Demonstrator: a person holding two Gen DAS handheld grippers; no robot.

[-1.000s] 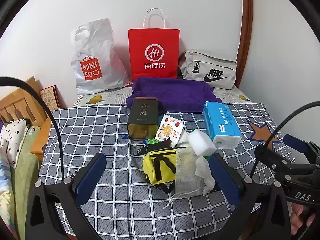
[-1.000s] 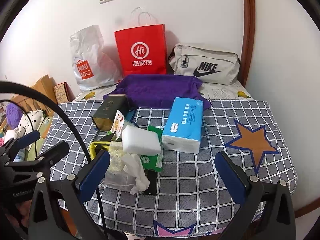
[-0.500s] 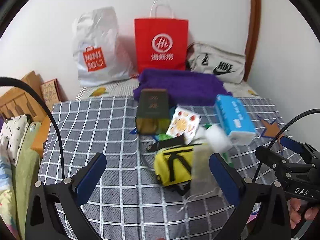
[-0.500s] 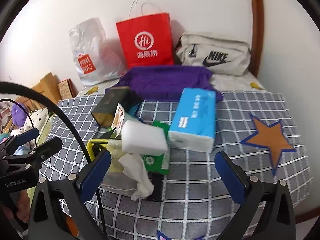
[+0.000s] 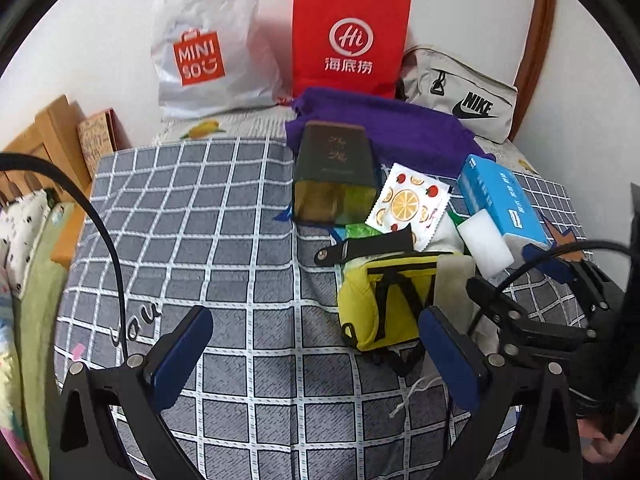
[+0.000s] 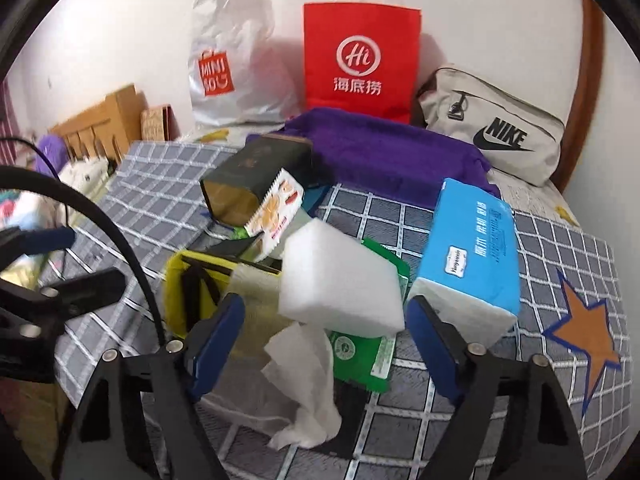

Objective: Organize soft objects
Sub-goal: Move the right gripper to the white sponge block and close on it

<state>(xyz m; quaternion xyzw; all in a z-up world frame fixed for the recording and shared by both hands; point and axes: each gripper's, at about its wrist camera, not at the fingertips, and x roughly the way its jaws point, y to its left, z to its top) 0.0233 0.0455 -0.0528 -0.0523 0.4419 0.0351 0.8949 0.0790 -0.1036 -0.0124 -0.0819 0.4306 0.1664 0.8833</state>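
We are holding both the left gripper [image 5: 314,354] and right gripper [image 6: 324,336] wide open and empty, thinking the light, squishy white sponge [image 6: 340,284] needs a gentle side pinch.

A home bedroom: a bed [image 5: 224,240] under a grey checked cover, wooden headboard [image 5: 44,136] at left, shopping bags [image 5: 350,36] and a Nike pouch [image 6: 496,128] against the far wall.

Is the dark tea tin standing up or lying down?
Lying down: the tea tin rests on a broad side on the checked cloth, label face upward.
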